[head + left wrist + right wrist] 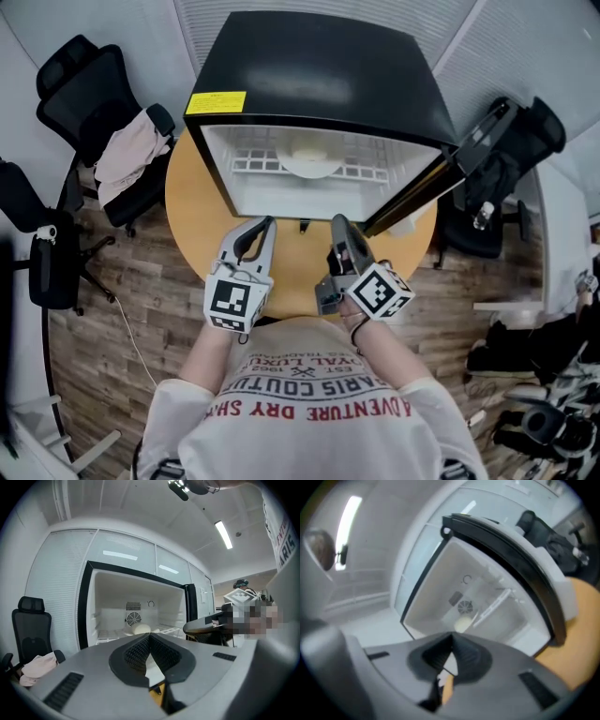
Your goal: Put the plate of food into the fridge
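Observation:
A black mini fridge (319,66) stands open on a round wooden table (202,216), its door (422,192) swung out to the right. Inside, on the white wire shelf, sits a white plate with pale rounded food (311,161); the food (142,629) shows in the left gripper view and again in the right gripper view (462,623). My left gripper (267,225) and right gripper (337,225) hover side by side over the table just in front of the fridge opening, apart from the plate. Both point into the fridge with their jaws together and nothing between them.
A black office chair (84,84) with a pinkish cloth (131,150) draped on it stands to the left of the table. Another dark chair (506,150) stands behind the open door on the right. The table's near edge is against the person's body.

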`<state>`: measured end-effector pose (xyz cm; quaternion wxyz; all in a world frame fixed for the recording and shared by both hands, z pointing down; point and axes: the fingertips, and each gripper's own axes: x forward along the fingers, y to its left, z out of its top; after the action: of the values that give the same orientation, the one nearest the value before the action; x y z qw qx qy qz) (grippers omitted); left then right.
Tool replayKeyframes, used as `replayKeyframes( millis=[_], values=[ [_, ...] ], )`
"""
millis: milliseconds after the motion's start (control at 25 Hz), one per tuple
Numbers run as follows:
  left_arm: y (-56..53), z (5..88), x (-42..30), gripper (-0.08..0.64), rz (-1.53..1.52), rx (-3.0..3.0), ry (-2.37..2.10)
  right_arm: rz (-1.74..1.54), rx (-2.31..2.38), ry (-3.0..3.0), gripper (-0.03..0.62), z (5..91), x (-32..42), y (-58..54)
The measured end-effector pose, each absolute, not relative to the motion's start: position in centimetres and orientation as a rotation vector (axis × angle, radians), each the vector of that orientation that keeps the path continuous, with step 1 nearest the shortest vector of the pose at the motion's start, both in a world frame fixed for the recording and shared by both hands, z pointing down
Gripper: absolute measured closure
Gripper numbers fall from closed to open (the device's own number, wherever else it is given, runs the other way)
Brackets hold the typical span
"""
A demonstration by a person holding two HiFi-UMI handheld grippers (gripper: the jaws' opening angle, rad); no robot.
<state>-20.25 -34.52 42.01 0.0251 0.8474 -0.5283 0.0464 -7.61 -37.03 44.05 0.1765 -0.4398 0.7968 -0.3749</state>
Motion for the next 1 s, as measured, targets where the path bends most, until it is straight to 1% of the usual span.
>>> replayKeyframes(
  millis=[160, 360, 520, 720, 1000],
  values=[
    [-34.0, 41.7, -19.8, 0.528, 0.136, 2.617, -1.644, -0.661, -1.415, 2.509, 0.565, 42.9, -6.9, -36.5],
    [-33.8, 41.5, -19.4, 0.528, 0.126, 2.609, -1.664, -0.163, -1.496, 2.701, 0.565, 40.6, -7.4, -35.5],
    [-33.7, 41.4, -19.0, 0.528, 0.122, 2.608, -1.672, 0.098, -1.542, 2.769, 0.565, 39.9, -7.7, -35.0],
    [-33.6, 41.1, -18.7, 0.528, 0.104, 2.607, -1.680, 0.254, -1.539, 2.783, 0.565, 39.3, -7.8, -34.5],
    [-33.3, 40.7, -19.0, 0.528, 0.074, 2.613, -1.689, 0.172, -1.498, 2.823, 0.565, 40.1, -8.2, -34.2]
  ],
)
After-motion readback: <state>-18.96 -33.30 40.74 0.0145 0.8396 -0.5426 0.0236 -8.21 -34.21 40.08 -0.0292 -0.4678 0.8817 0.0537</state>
